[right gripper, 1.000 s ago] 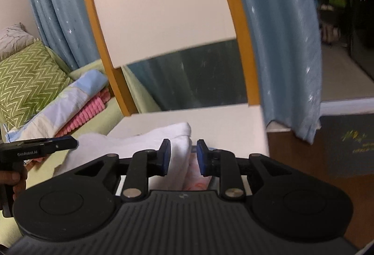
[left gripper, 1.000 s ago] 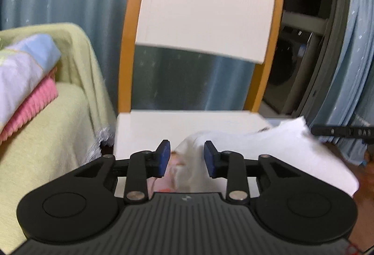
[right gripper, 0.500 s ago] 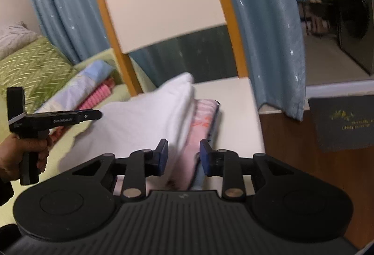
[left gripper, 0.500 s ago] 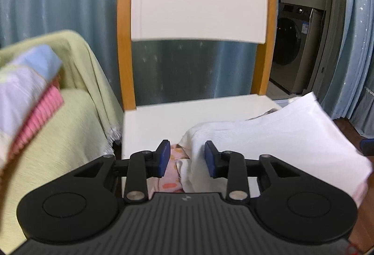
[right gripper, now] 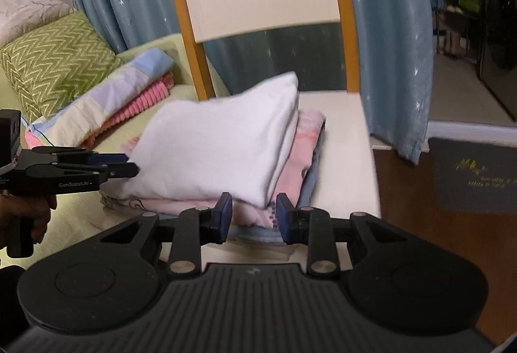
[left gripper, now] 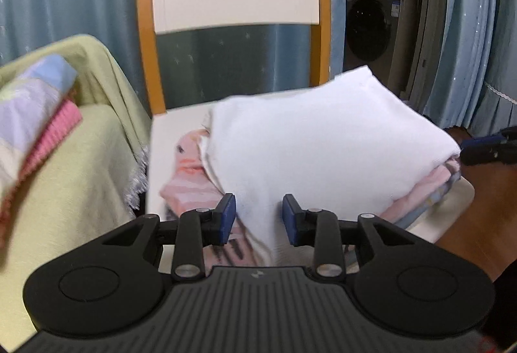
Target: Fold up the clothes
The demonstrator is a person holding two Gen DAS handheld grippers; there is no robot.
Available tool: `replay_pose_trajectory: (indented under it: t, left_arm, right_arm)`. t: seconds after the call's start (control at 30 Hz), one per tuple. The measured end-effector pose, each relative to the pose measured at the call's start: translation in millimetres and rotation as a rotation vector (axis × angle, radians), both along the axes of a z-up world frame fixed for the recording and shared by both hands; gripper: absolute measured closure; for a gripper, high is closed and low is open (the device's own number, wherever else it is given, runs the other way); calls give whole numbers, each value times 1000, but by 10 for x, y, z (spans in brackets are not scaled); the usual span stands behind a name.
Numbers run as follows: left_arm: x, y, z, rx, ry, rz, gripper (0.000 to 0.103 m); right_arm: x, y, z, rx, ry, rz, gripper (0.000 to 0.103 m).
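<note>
Left wrist view: the left gripper point(left gripper: 258, 217) is showing its blue-padded fingers point(left gripper: 227, 216) standing part-way apart, straddling the near corner of a folded white cotton garment point(left gripper: 323, 139) without visibly pinching it. That garment is lying on top of a stack of folded pink patterned clothes point(left gripper: 190, 181), which is sitting on the white seat of an orange-framed wooden chair point(left gripper: 147, 46). A pale yellow-green sofa cover point(left gripper: 80, 165) is lying just beside the chair, carrying a pink ribbed blanket point(left gripper: 55, 130). The right gripper point(left gripper: 488, 151) is showing at the far right edge, near the stack. Right wrist view: the right gripper point(right gripper: 253, 217) is likewise holding its fingers point(right gripper: 224, 217) moderately apart and empty, near the front corner of the white garment point(right gripper: 219, 139), with the pink clothes point(right gripper: 300, 152) and a blue layer showing beneath. The left gripper point(right gripper: 113, 167) is reaching toward the garment's left edge; whether it is touching cannot be told. A green zigzag cushion point(right gripper: 55, 62) is resting on the sofa. Judged step: squaring the top piece on the stack; doing it well probably means nudging the edges evenly from both sides and keeping the layers below undisturbed.
</note>
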State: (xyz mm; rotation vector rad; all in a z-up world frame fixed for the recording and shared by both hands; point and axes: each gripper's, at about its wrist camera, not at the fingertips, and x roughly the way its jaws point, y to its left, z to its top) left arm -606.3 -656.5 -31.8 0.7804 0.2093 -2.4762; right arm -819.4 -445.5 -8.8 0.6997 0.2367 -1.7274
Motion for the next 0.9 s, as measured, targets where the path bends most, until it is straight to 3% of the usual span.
replay_pose_trajectory:
  t: [0.07, 0.27, 0.37, 0.47, 0.53, 0.6, 0.63, 0.7, 0.9]
  left_arm:
    - [41, 106, 53, -44, -22, -30, 63]
    - [-54, 510, -42, -226, -166, -204, 57]
    - [-128, 606, -120, -316, -218, -228, 57]
    - [-163, 652, -196, -395, -279, -257, 56]
    - [-170, 672, -229, -436, -311, -279, 63]
    - [-152, 658, -216, -452, -321, -289, 92]
    - [-138, 649, -201, -454, -319, -293, 95]
    - [-109, 626, -169, -459, -314, -298, 95]
    - [-82, 531, -158, -487, -326, -267, 96]
  right_arm:
    - [96, -21, 45, 17, 75, 34, 76]
    - [528, -275, 43, 130, 465, 217, 79]
    - [686, -367, -19, 195, 645, 289, 79]
    - [789, -407, -99, 247, 756, 340, 79]
    - [837, -423, -157, 270, 816, 370, 79]
    - [880, -425, -201, 280, 866, 395, 79]
    - [891, -418, -206, 281, 879, 401, 80]
    - [890, -430, -185, 285, 878, 393, 99]
    - [1008, -372, -150, 265, 867, 400, 99]
